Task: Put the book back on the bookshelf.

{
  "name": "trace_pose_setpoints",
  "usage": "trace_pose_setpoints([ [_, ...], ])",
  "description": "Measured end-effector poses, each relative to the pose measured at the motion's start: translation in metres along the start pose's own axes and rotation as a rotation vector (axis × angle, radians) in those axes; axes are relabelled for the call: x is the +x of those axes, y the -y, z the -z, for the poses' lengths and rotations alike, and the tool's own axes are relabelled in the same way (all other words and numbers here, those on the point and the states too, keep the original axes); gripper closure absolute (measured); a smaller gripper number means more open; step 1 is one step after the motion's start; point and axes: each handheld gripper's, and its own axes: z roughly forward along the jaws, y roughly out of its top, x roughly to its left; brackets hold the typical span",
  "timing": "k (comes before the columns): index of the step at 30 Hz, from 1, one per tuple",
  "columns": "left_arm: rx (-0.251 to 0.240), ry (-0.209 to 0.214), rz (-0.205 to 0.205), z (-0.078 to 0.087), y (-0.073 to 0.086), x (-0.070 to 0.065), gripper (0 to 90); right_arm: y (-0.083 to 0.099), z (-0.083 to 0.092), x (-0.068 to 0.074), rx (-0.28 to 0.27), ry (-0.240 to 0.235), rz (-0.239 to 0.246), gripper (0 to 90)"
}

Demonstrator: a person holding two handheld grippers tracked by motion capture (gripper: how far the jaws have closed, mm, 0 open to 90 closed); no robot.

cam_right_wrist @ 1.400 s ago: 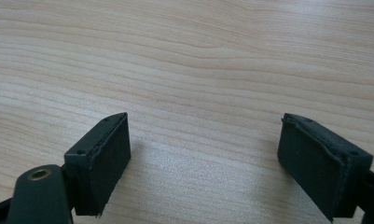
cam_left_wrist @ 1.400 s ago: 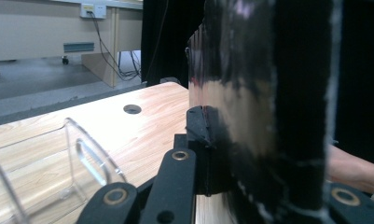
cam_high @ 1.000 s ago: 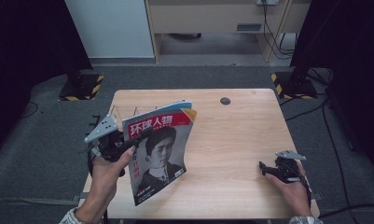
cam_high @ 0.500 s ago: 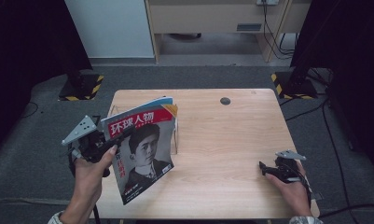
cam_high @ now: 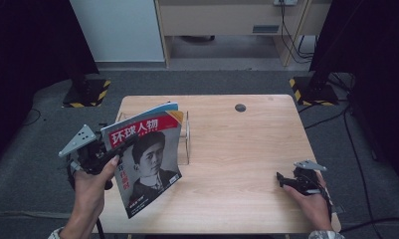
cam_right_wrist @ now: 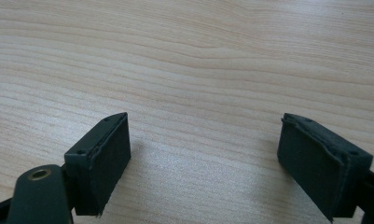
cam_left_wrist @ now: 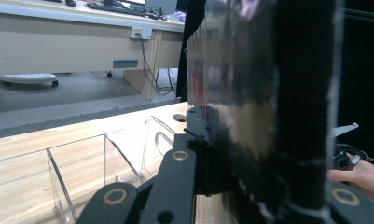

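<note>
While the left claw (cam_high: 118,149) clamps the magazine (cam_high: 147,162) by its left edge, holding it tilted above the tabletop's (cam_high: 237,149) left side just before the clear acrylic rack (cam_high: 187,137), the right claw (cam_high: 281,179) rests released near the front right corner.

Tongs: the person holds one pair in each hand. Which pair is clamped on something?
The left tongs, shut on the magazine. The right tongs stand open over bare table.
</note>
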Motion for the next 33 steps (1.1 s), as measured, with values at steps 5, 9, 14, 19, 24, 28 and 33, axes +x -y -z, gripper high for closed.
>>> trace_pose_setpoints([
  [5,-0.004,-0.005,0.001,0.005,0.000,0.000,86.7,0.000,0.000,0.000,0.000,0.001,0.001,17.3],
  [9,-0.003,-0.011,0.002,0.006,0.000,0.002,86.7,0.000,0.000,0.000,0.000,0.000,0.000,17.3],
  [14,-0.007,-0.019,0.007,0.010,-0.001,0.005,86.7,0.000,0.000,0.000,0.000,0.000,0.000,17.3],
  [19,-0.015,-0.029,0.014,0.015,-0.002,0.008,86.7,0.000,0.000,0.000,0.000,0.001,0.000,17.4],
  [24,-0.028,-0.046,0.023,0.026,-0.003,0.013,86.7,0.000,0.000,0.000,0.000,0.000,0.000,17.3],
  [28,-0.045,-0.050,0.042,0.032,-0.004,0.019,86.7,0.000,0.000,0.000,0.000,0.000,0.000,17.3],
  [33,-0.050,-0.069,0.032,0.040,-0.006,0.024,86.7,0.000,0.000,0.000,0.000,0.001,0.000,17.4],
])
